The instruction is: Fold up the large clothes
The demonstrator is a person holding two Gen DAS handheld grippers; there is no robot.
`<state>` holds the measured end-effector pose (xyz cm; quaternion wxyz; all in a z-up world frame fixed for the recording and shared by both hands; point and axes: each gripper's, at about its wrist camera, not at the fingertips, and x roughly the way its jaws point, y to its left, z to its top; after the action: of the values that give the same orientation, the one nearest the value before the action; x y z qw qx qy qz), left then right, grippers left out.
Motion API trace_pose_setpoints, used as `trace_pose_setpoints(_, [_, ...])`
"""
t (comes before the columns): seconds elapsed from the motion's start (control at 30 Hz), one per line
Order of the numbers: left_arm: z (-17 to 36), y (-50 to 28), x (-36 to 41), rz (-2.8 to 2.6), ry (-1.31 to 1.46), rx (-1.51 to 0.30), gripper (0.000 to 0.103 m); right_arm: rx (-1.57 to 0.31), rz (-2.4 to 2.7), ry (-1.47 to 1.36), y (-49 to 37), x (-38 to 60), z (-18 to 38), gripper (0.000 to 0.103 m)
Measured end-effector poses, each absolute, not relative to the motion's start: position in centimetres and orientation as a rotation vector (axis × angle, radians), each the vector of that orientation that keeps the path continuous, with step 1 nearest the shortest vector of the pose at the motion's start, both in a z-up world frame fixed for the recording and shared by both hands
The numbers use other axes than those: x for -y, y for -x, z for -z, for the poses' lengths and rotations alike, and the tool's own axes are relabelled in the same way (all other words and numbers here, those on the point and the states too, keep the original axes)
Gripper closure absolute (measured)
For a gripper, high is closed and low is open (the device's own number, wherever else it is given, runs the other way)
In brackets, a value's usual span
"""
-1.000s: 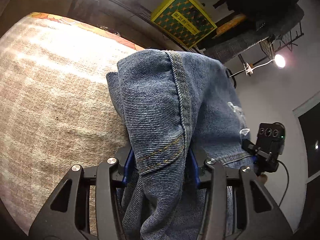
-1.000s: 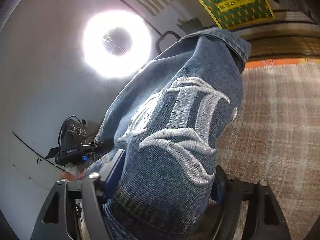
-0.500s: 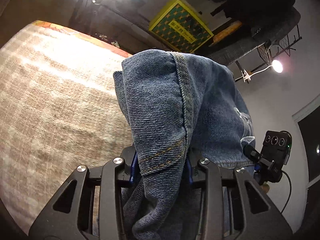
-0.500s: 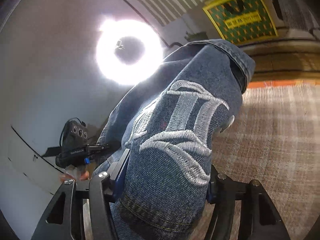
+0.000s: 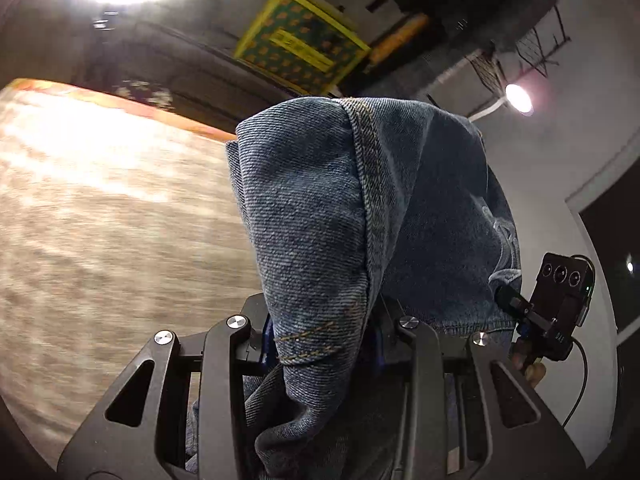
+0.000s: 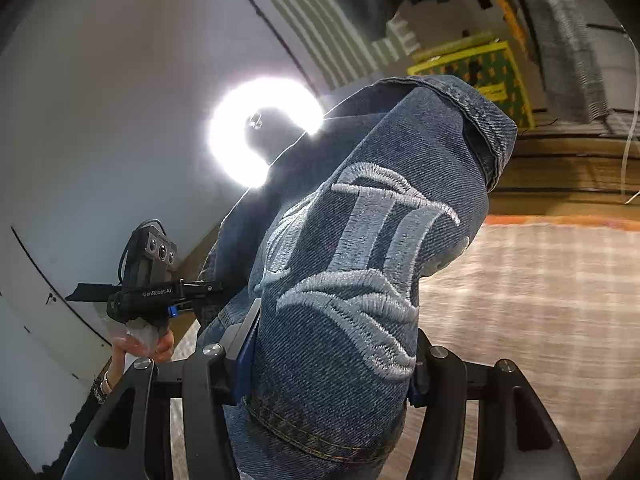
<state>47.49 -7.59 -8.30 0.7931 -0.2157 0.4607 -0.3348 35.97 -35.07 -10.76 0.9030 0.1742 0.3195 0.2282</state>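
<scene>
One blue denim garment (image 5: 320,216), two grippers clamped on it.
Only the right wrist view showed pale embroidery (image 6: 360,272); left gripper (image 5: 320,344) and right gripper (image 6: 332,364) each pinched denim, plaid surface (image 5: 100,220) at nine o'clock.

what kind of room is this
Probably a home room set up for recording: a ring light, a plaid-covered bed or table, and a clothes rack behind the jeans.

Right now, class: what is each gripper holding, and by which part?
Both grip the denim garment: left gripper on a seamed edge, right gripper beside the embroidery.
</scene>
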Motion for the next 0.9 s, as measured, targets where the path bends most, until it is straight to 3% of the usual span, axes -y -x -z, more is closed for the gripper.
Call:
trace_pose_setpoints(0.47, [7.4, -46.7, 27.7, 0.911, 0.401, -1.02, 0.068, -0.625, -0.29, -0.292, -29.9, 49.7, 6.9, 0.045])
trace_pose_setpoints(0.9, [9.8, -48.8, 45.3, 1.019, 0.342, -1.073, 0.068, -0.651, -0.171, -0.274, -28.8, 65.6, 6.7, 0.046])
